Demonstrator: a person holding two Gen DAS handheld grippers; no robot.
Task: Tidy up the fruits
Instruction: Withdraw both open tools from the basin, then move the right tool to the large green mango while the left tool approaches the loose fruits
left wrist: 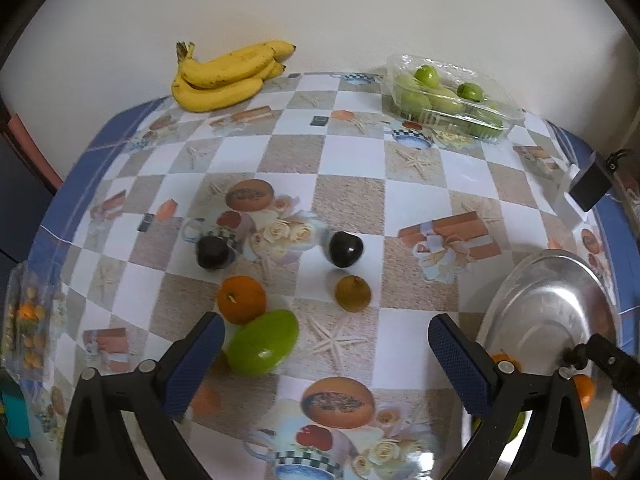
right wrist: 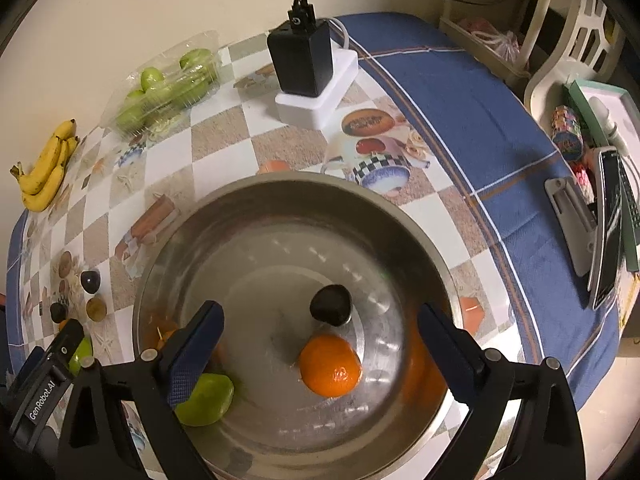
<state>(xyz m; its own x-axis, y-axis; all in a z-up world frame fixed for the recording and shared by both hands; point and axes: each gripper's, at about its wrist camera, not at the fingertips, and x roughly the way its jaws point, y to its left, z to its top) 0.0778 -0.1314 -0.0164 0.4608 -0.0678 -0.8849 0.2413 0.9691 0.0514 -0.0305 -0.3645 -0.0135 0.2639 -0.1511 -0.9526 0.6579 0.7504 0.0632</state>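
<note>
While the left gripper point(left wrist: 326, 344) hangs with jaws apart over the table's loose fruit, a green mango point(left wrist: 262, 342) and an orange point(left wrist: 241, 299) lie just beside its left finger. The right gripper point(right wrist: 320, 330), also spread wide and empty, hovers above the steel bowl point(right wrist: 416, 240), which holds an orange point(right wrist: 330, 364), a dark plum point(right wrist: 331, 305) and a green fruit point(right wrist: 206, 400).

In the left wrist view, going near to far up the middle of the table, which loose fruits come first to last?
green mango → orange → brown round fruit → the two dark plums, roughly level → banana bunch at the far edge.
</note>
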